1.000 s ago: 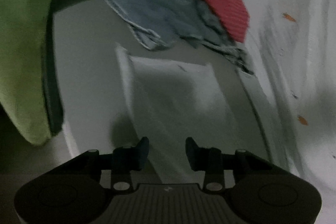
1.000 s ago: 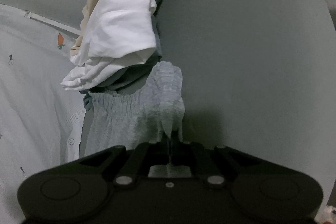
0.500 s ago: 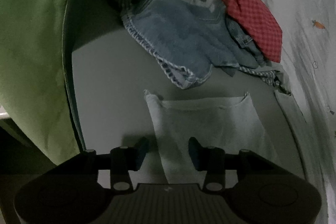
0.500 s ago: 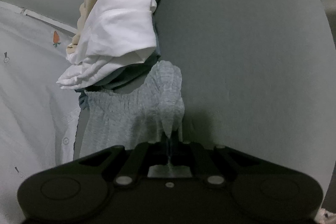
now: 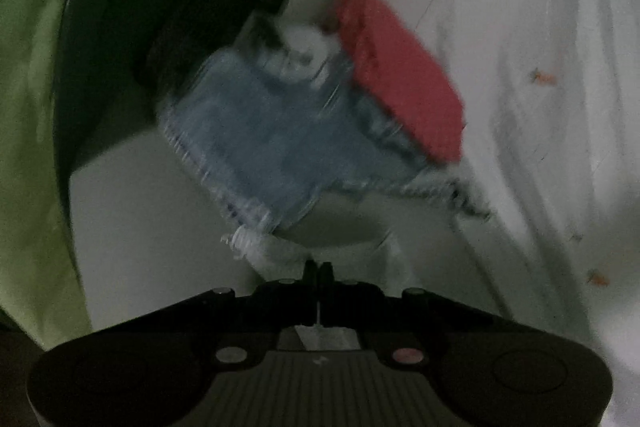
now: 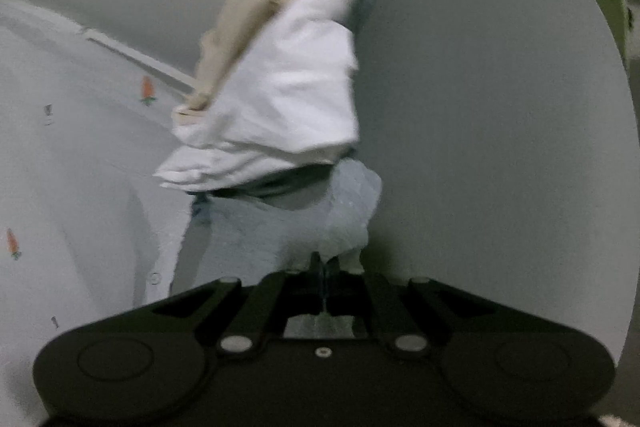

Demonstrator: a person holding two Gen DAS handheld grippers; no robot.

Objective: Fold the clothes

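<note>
1. The left gripper (image 5: pixel 319 269) had its jaws pressed together on a bunched edge of the pale grey garment (image 5: pixel 276 251), which spread out from the fingertips to left and right over the grey table (image 5: pixel 132 227).
2. The right gripper (image 6: pixel 323 267) was likewise clamped on the same pale grey garment (image 6: pixel 280 231); the cloth rose in a gathered fold just beyond the fingertips and draped away to the left.
3. No brand, label or legible writing showed in either view; only small orange carrot motifs (image 6: pixel 147 95) dotted the white printed sheet (image 6: pixel 60 195).
4. Only the left wrist view showed the blue denim piece (image 5: pixel 256 143) lying just beyond the held cloth, with a red checked garment (image 5: pixel 400 95) behind it to the right, and green fabric (image 5: pixel 32 107) along the left edge; this view was motion-blurred.
5. Only the right wrist view showed a white garment (image 6: pixel 288 107) heaped above the grey cloth, with a beige garment (image 6: pixel 256 7) lying against its left side.
</note>
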